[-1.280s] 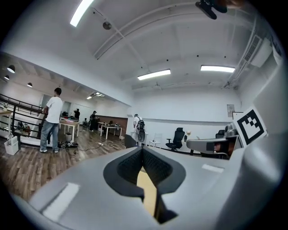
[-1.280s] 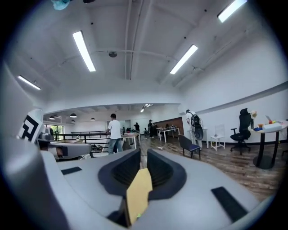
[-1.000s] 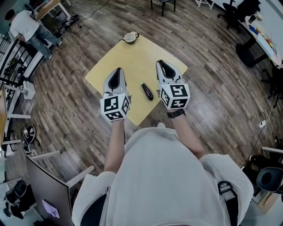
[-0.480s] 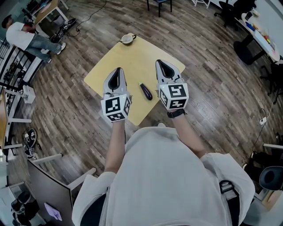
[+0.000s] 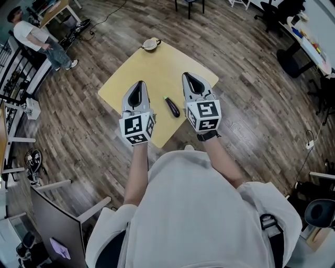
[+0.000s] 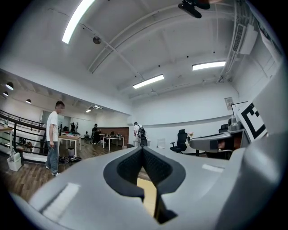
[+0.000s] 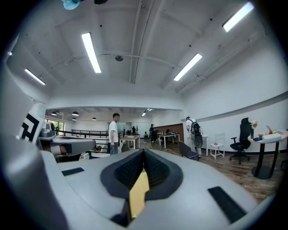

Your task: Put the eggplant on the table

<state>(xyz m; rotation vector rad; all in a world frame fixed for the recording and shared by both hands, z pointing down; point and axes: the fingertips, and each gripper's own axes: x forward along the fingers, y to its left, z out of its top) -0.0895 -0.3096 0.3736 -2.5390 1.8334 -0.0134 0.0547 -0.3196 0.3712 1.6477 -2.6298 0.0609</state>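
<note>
A small dark purple eggplant (image 5: 172,106) with a green stem lies on the yellow square table (image 5: 157,65), near its front edge, between my two grippers. Nothing touches it. My left gripper (image 5: 138,86) hovers to its left, level, its jaws shut with nothing in them. My right gripper (image 5: 189,77) hovers to its right, also level, jaws shut and empty. In the left gripper view the tips (image 6: 142,149) meet, and a strip of yellow table shows below them. The right gripper view shows its tips (image 7: 143,152) closed too.
A small round bowl-like object (image 5: 151,44) sits at the table's far corner. Wooden floor surrounds the table. A person (image 5: 36,36) stands at the far left by desks. Office chairs (image 5: 277,10) and a desk stand at the far right.
Both grippers have stayed almost where they were, either side of the eggplant. The person at the far left has shifted position.
</note>
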